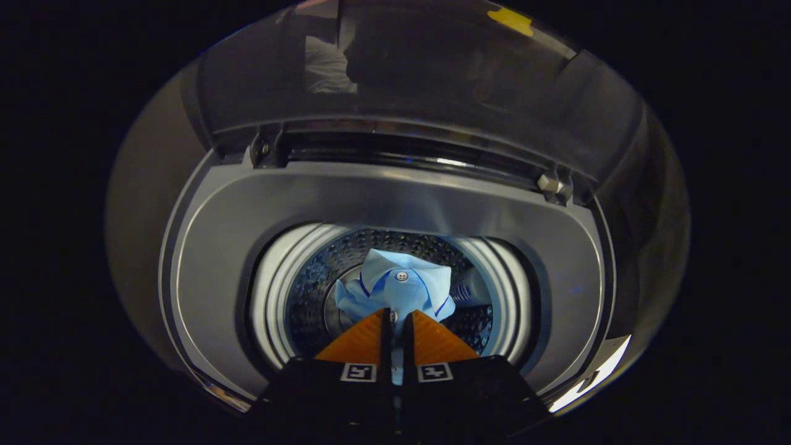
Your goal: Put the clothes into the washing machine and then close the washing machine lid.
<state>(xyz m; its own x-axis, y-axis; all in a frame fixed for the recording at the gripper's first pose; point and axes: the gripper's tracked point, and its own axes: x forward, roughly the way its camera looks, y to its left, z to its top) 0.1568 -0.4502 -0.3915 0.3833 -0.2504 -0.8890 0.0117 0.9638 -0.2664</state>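
I look down into the open top of the washing machine (383, 204). Its perforated steel drum (309, 290) lies below the round opening. A light blue garment (395, 287) with dark blue trim and a white button hangs bunched inside the opening, just ahead of my fingertips. My gripper (397, 316) is shut on the garment's near edge, and a strip of blue cloth shows in the narrow slit between the fingers. The dark see-through lid (420, 68) stands raised behind the opening.
The lid's hinges (552, 183) sit at the back corners of the grey top frame. A white ribbed ring (272, 290) lines the tub mouth around the drum. The booth around the machine is dark.
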